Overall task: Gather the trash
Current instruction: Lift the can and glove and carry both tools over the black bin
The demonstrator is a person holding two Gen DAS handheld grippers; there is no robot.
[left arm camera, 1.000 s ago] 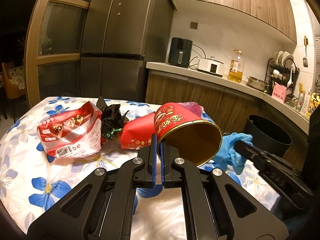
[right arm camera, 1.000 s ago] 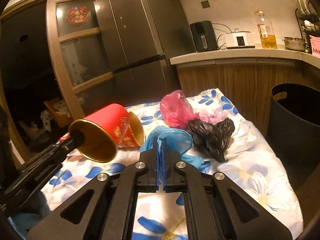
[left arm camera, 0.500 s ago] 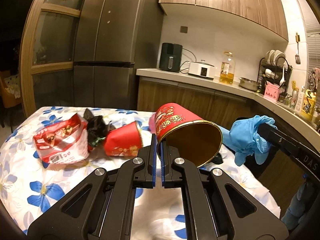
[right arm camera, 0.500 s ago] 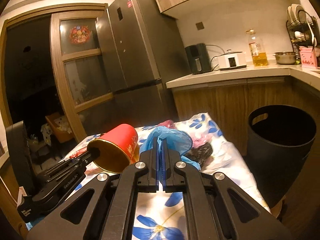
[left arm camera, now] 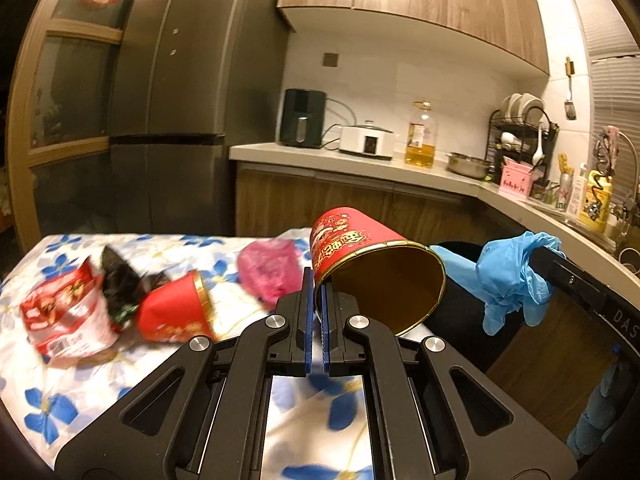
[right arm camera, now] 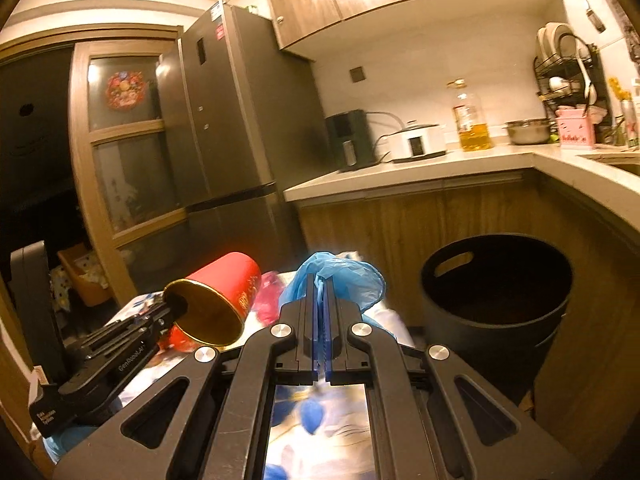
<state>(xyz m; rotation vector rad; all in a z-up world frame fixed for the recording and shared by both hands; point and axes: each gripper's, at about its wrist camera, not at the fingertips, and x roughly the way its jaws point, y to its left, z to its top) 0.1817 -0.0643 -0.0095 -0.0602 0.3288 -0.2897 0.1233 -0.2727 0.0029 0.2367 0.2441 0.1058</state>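
From the left wrist, the left gripper (left arm camera: 315,280) is pinching the thin rim of a round red paper cup (left arm camera: 372,264), shiny gold inside, lifted off the flowery cloth table (left arm camera: 60,384). A crinkly snack bag (left arm camera: 64,316), a second red cup (left arm camera: 176,312) lying on its side and a soft pink bag (left arm camera: 272,272) are lying on the cloth. The right gripper (left arm camera: 532,256) is holding a floppy blue glove (left arm camera: 508,276).

From the right wrist, the right gripper (right arm camera: 320,284) is squeezing the wrinkly blue glove (right arm camera: 344,284) tight. The round black bin (right arm camera: 496,296) is sitting just beside the table, mouth open.
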